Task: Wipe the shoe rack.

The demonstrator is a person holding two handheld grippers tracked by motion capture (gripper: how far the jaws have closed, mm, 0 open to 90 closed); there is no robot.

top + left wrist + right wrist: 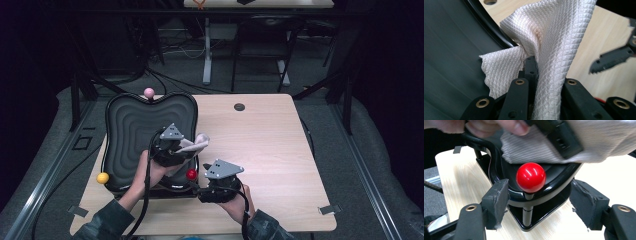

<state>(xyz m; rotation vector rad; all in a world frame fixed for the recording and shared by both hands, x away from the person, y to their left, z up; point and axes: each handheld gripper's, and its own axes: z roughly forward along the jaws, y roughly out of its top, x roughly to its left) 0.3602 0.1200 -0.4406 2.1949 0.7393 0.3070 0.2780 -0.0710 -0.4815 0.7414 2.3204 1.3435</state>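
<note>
My left gripper (187, 147) is shut on a white waffle-weave cloth (200, 142), held over the right edge of a black tray (135, 125) with a rippled surface. In the left gripper view the cloth (554, 32) is bunched between the closed jaws of that gripper (531, 61) above the tray's rim (499, 37). My right gripper (200, 189) is at the tray's near right corner, just beside a red ball (191, 174). In the right gripper view its pads (496, 202) rest against both sides of the tray corner (559, 180), with the red ball (531, 177) on its post between them.
A yellow ball (102, 178) marks the tray's near left corner and a pink ball (149, 92) its far edge. The wooden table (260, 145) stretches to the right of the tray, with a round cable hole (239, 106) near its far edge. Dark floor and another desk's legs lie beyond.
</note>
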